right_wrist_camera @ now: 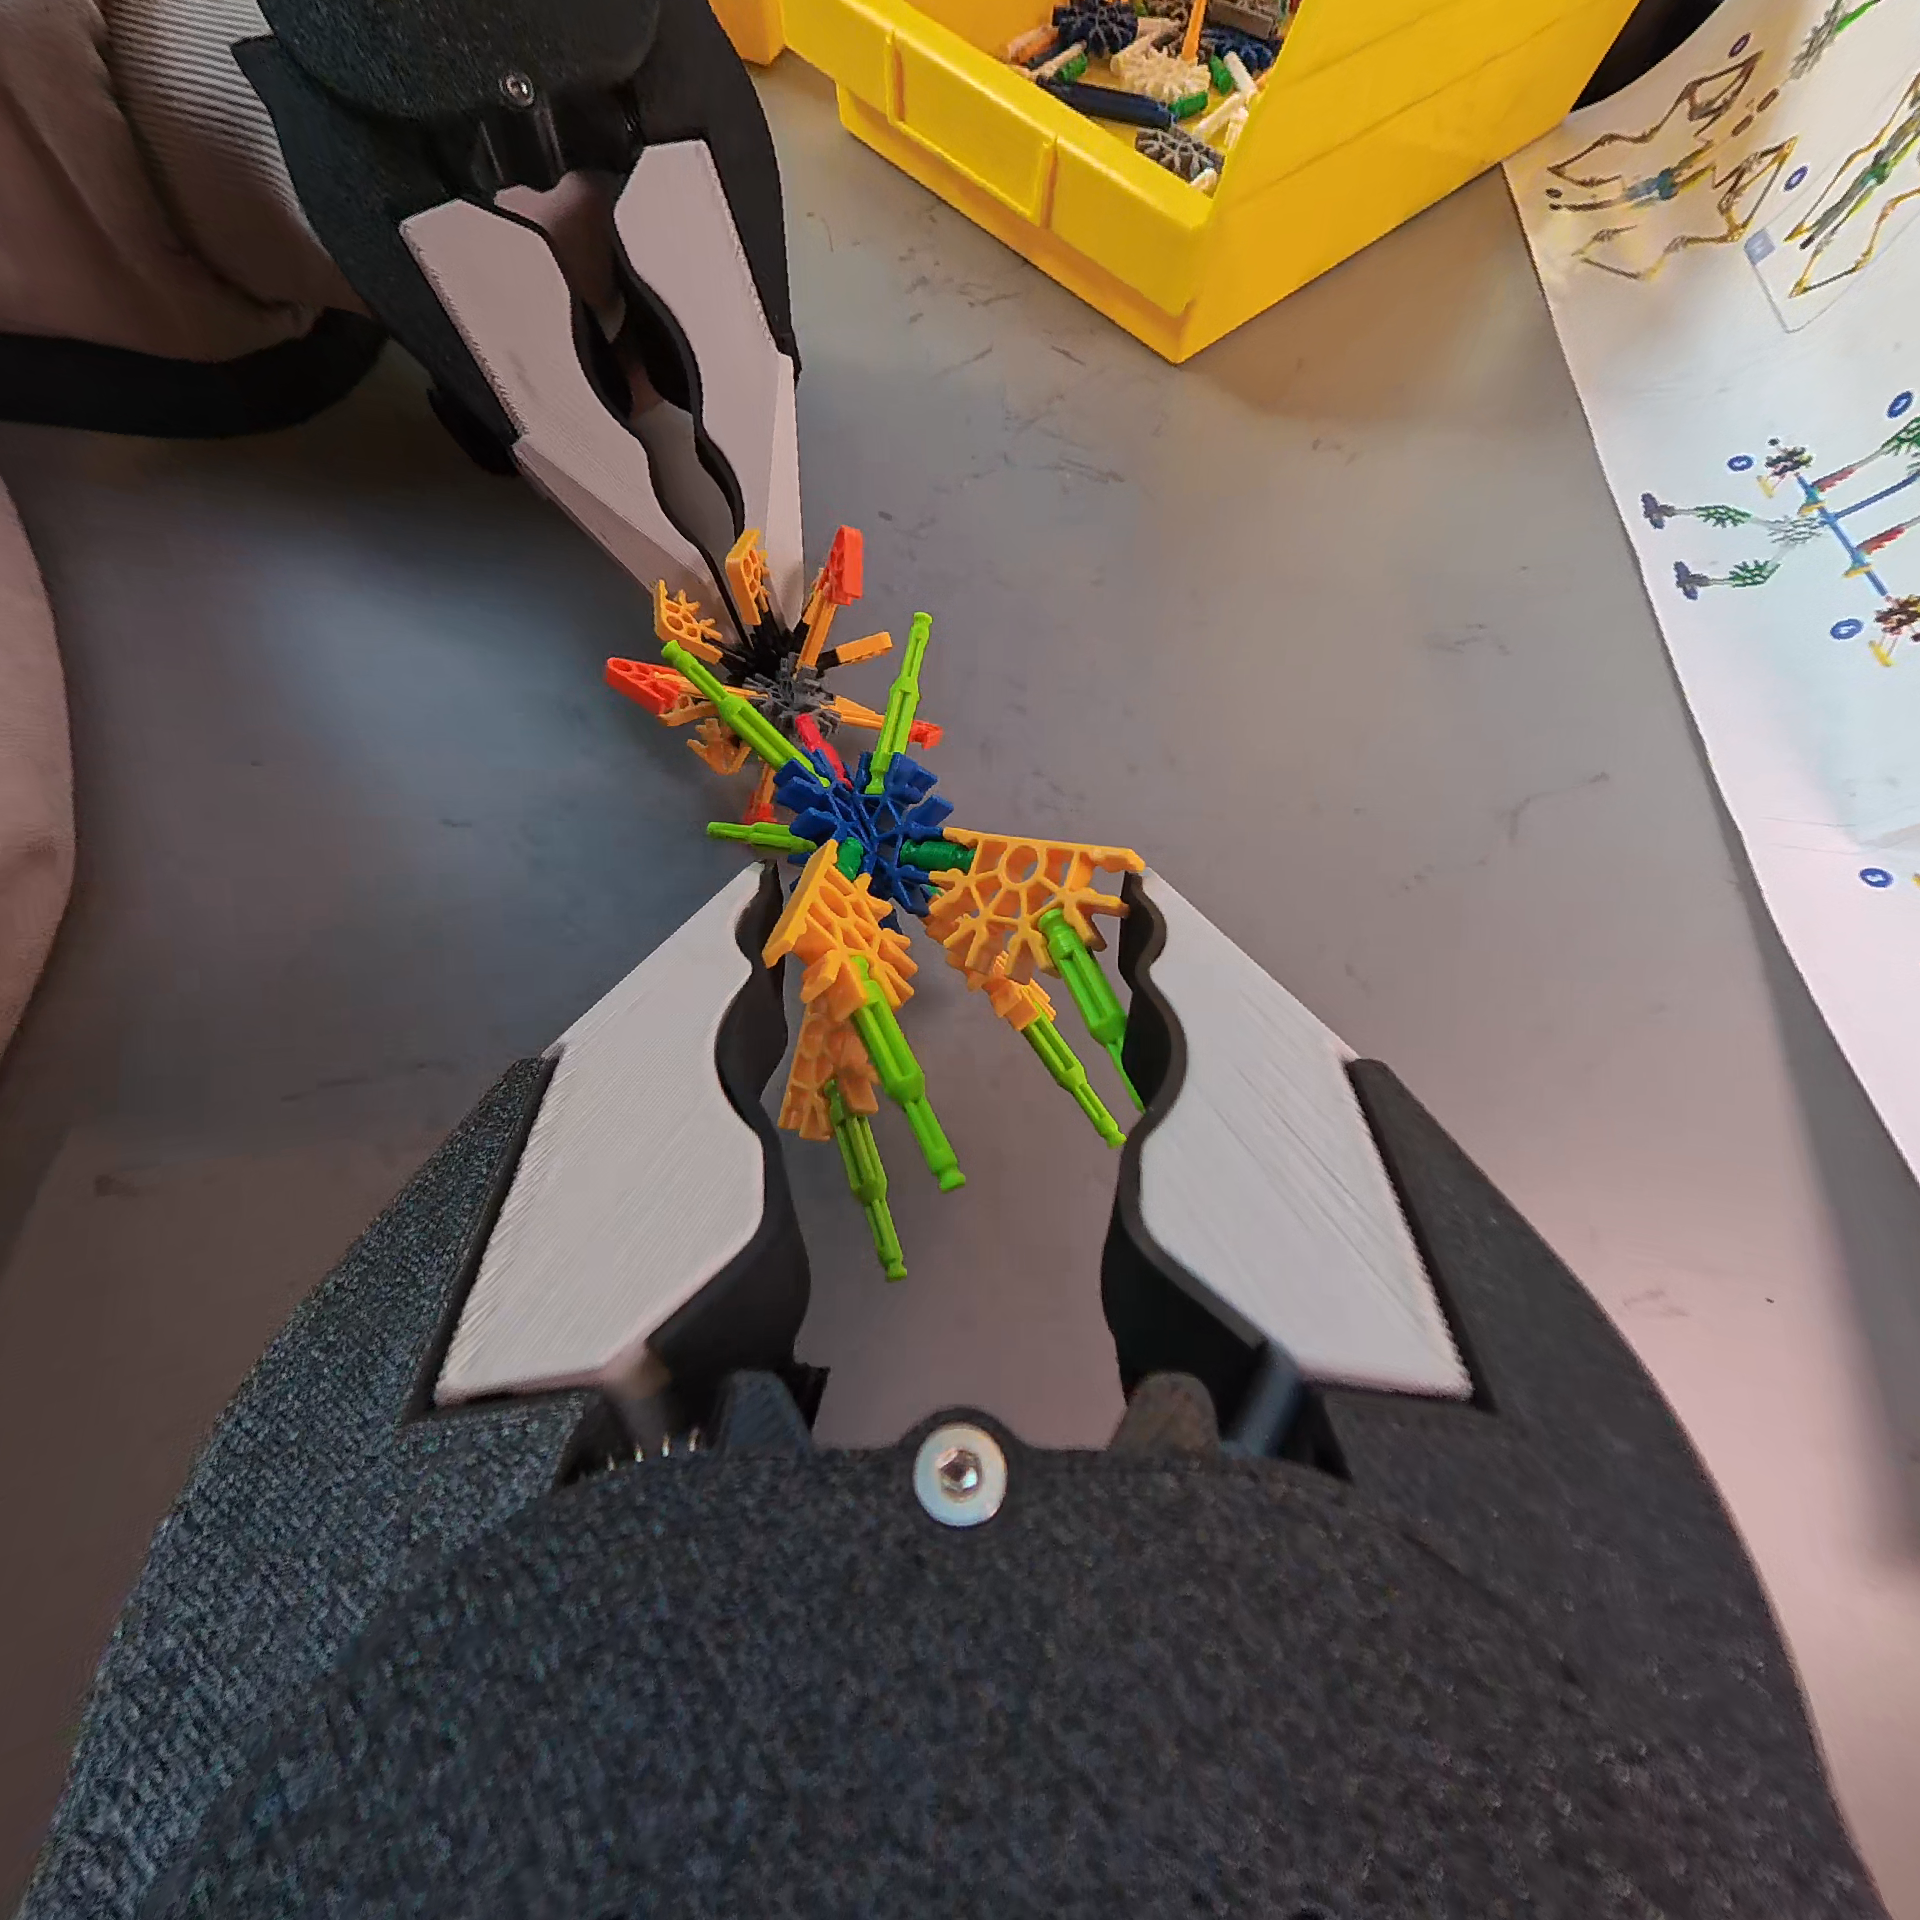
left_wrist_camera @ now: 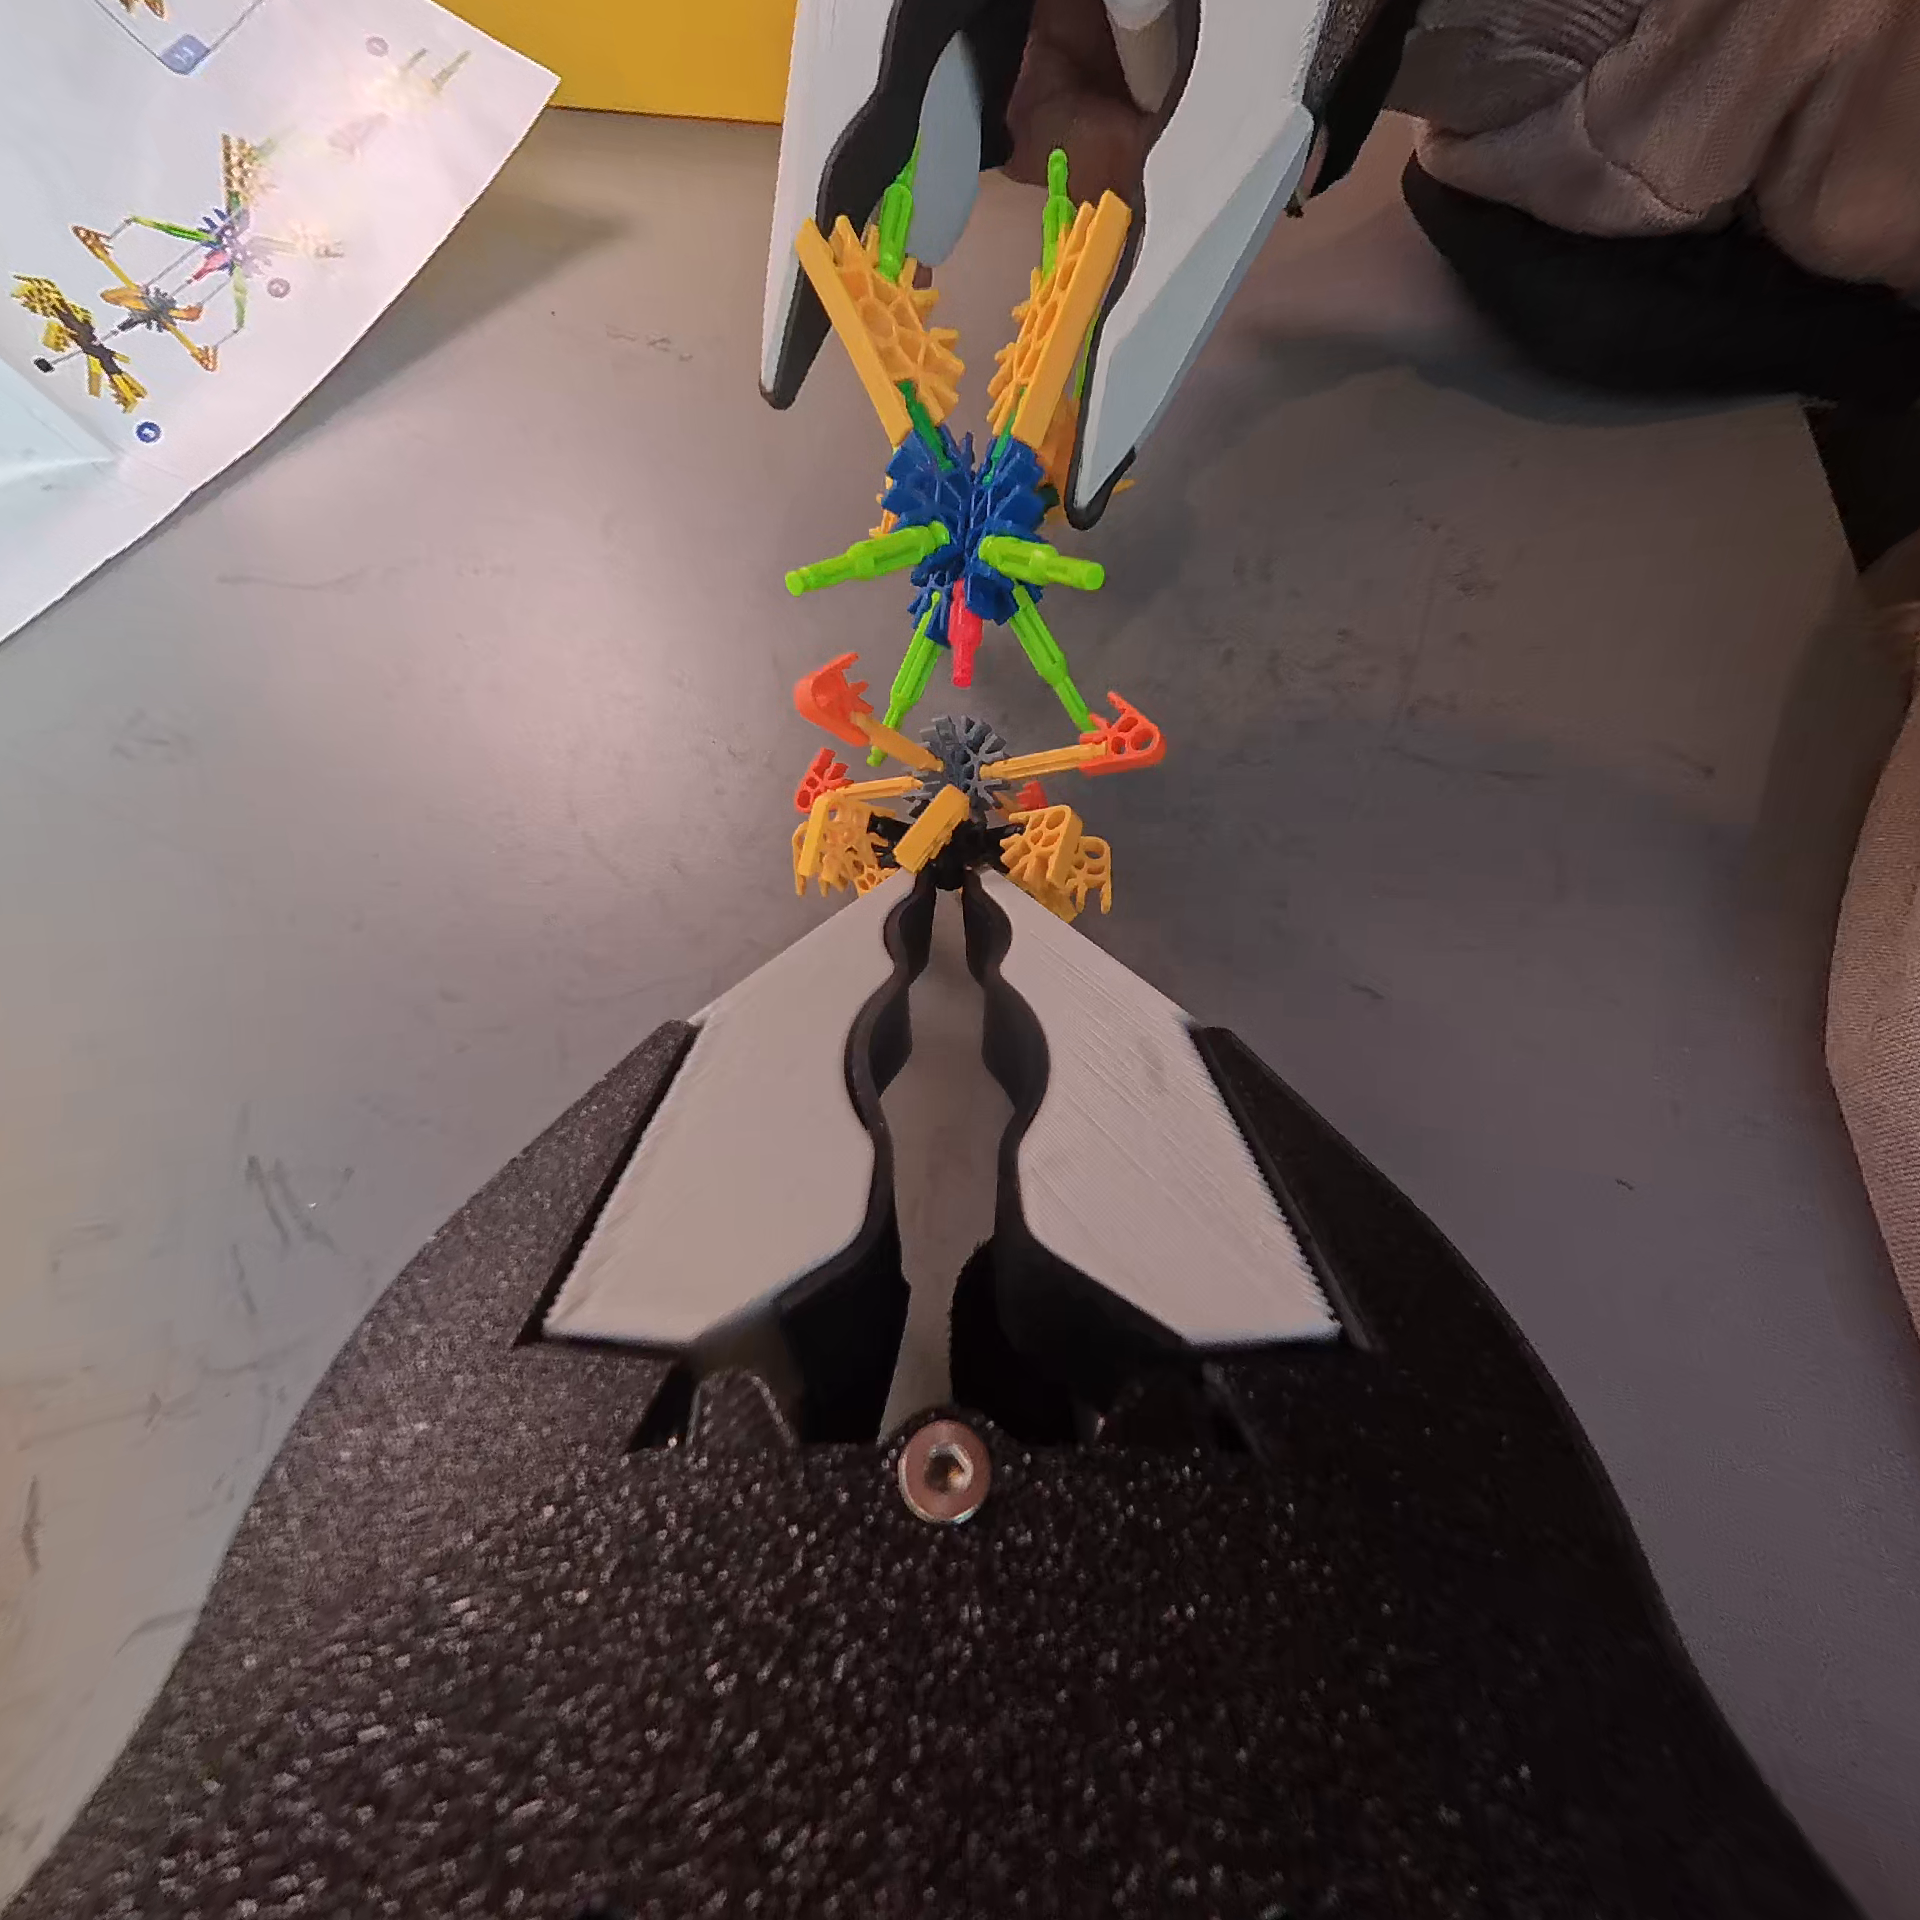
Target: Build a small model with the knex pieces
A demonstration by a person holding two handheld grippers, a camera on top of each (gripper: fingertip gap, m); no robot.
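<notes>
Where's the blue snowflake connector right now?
The blue snowflake connector sits mid-model, above the grey table, between the right claw gripping the yellow panels and the left claw.

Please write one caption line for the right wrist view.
Two grippers hold a colourful toy model over a grey table, near a yellow parts bin.

The right gripper (right_wrist_camera: 951, 883) straddles the yellow lattice end of a toy model (right_wrist_camera: 862, 821) of rods and connectors, jaws parted and touching its yellow panels. The left gripper (right_wrist_camera: 764, 592), at ten o'clock, pinches the model's far black-hubbed end. A yellow bin (right_wrist_camera: 1122, 208) of parts sits at twelve o'clock and an instruction sheet (right_wrist_camera: 1714, 468) at two o'clock on the grey tabletop (right_wrist_camera: 1299, 675).
</notes>
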